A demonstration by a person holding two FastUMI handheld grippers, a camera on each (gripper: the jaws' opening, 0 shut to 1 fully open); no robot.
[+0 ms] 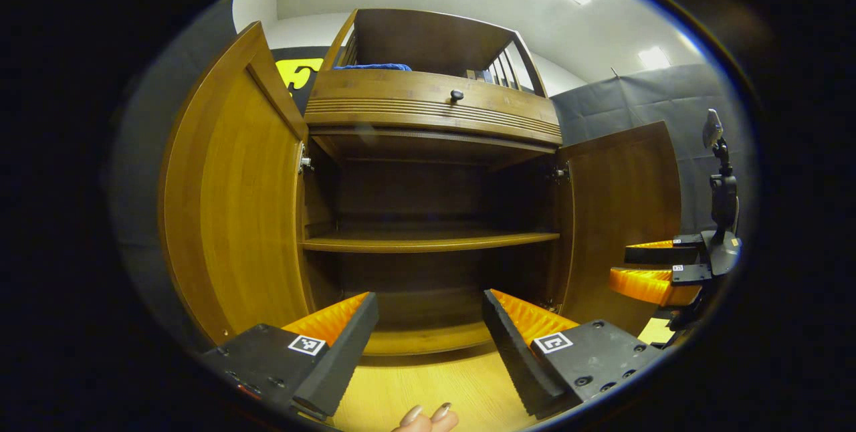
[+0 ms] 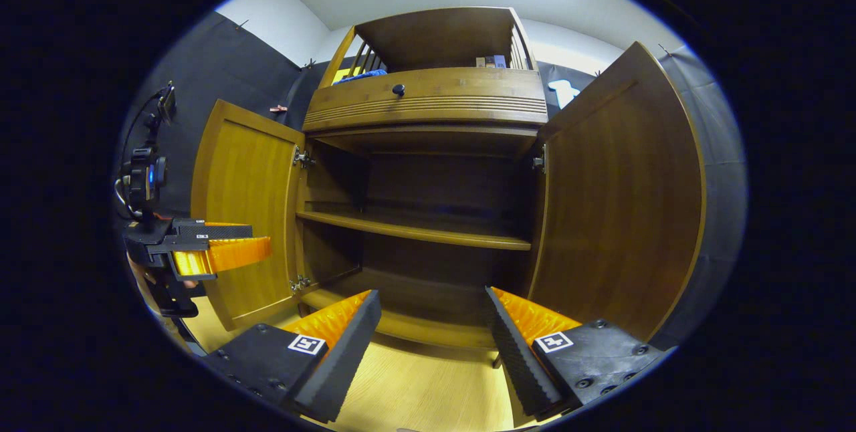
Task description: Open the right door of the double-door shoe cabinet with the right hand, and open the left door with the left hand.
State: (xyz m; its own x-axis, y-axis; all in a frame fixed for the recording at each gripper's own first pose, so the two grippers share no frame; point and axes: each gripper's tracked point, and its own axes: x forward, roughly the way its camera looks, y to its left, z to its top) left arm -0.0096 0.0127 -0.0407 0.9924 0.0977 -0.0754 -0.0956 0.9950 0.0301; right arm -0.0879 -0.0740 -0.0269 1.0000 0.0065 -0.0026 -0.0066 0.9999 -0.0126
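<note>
The brown wooden double-door shoe cabinet [image 1: 428, 124] stands ahead on the pale wood floor [image 1: 428, 385], its left door [image 1: 231, 198] and right door [image 2: 618, 198] both swung wide. The left gripper [image 1: 428, 332] and right gripper [image 2: 431, 332] hover before it, fingers spread, holding nothing.

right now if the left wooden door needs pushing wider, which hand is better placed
Left, likely. The left hand-held gripper sits open beside the left brown wooden cabinet door; the right hand-held gripper faces the cabinet's middle.
</note>
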